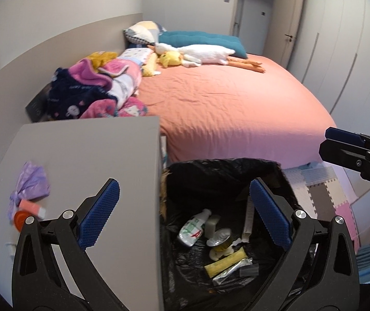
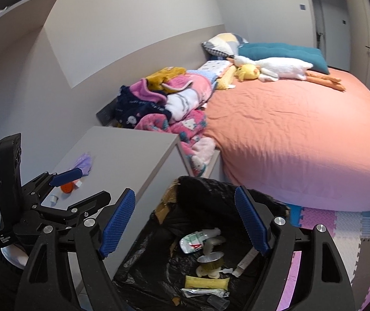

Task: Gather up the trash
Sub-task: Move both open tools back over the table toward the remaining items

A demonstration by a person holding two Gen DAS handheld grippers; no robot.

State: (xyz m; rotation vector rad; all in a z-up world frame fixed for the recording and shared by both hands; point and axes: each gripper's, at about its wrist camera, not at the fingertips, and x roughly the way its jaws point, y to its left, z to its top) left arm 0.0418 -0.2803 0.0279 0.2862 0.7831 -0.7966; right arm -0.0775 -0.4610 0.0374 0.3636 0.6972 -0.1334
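I hold both tongs over the bin (image 1: 283, 176) beside the nightstand (image 1: 86, 155), jaws apart and empty: left gripper (image 1: 185, 212), right gripper (image 2: 185, 223). The leftover trash, a purple wrapper (image 1: 30, 184) and an orange cap (image 1: 20, 219) (blurred, perhaps a small bottle), lies at the nightstand's left edge. The wrapper's long axis runs toward the nightstand's far edge.

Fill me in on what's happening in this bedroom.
A person is collecting trash with two hand-held tongs. Both the left tongs and right tongs are open and empty, above the black-lined bin beside the bed. The bin already holds a squashed bottle, a foil cup and a yellow wrapper. A purple bag, an orange cap and other small bits sit on the grey nightstand.
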